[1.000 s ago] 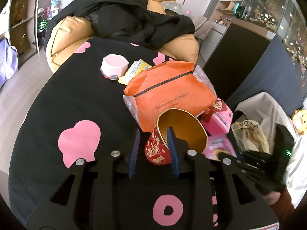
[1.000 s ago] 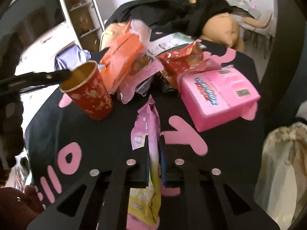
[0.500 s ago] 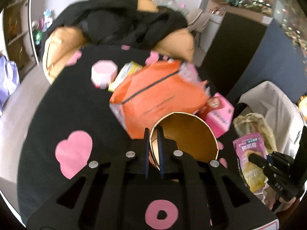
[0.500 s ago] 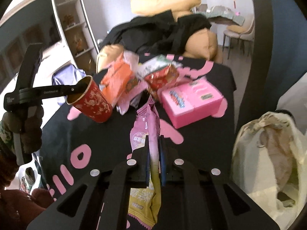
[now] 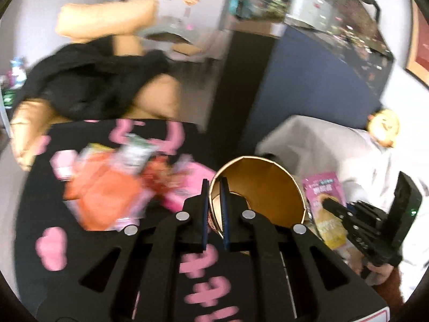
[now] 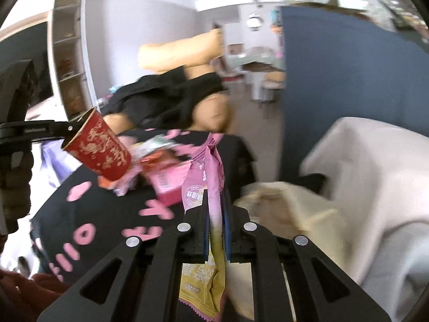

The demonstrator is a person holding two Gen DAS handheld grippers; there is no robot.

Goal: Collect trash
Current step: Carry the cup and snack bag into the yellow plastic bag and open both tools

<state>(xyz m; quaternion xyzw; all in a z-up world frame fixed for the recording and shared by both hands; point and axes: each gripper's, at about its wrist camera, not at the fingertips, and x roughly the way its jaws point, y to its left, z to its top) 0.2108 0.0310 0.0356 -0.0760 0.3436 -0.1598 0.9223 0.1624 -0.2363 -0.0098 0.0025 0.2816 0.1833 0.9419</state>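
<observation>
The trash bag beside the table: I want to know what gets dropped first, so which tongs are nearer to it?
Right. The right tongs, gripping the pink snack packet, hang just beside the trash bag; the left tongs, clamped on the red paper cup, are over the table.

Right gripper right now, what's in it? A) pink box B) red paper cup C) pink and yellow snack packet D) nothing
C: the right gripper is shut on the pink and yellow snack packet, which stands up between its fingers, while the red paper cup hangs from the left gripper.
</observation>
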